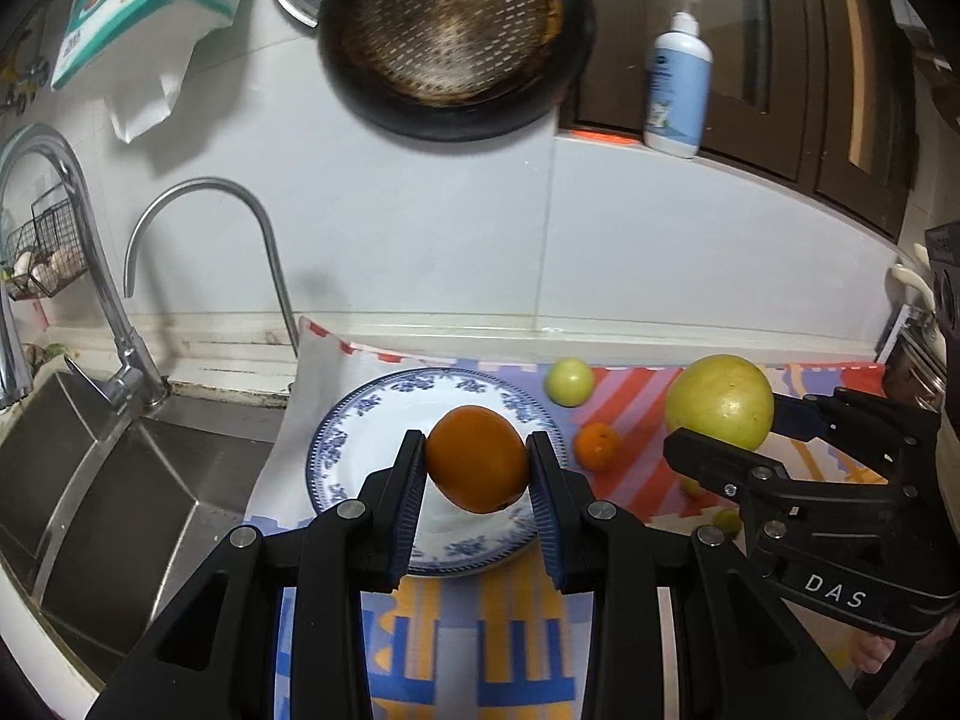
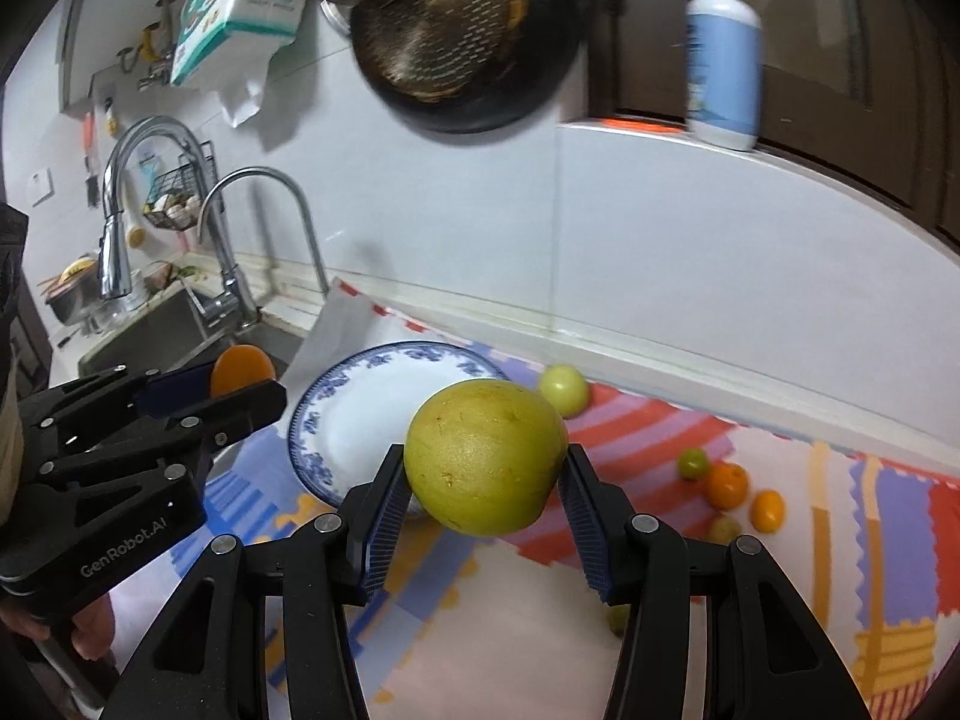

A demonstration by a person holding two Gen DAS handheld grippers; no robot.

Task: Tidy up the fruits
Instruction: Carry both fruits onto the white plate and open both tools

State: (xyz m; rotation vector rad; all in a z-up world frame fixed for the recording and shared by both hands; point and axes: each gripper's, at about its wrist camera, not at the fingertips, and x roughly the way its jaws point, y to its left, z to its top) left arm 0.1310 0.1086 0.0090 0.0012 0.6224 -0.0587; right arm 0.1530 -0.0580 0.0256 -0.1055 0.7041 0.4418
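Orange (image 1: 478,459) clenched in left gripper (image 1: 477,465) jaws, hanging over blue-rimmed plate (image 1: 336,438) near the desk's sink-side edge. Big yellow-green fruit (image 2: 485,456) clamped in right gripper (image 2: 486,480) jaws, above the plate's right rim and patterned mat (image 2: 840,540). Small green fruit (image 2: 563,389) sits by the back edge. Right view alone shows the cluster of small fruits (image 2: 726,485) toward the desk's right side; left view shows the sink (image 1: 102,468) basin.

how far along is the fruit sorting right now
Nothing looks finished: the plate holds no fruit. In hand: the left hand-held gripper grips an orange above the plate, and the right hand-held gripper grips a big yellow-green fruit. Left: several small fruits on the mat.
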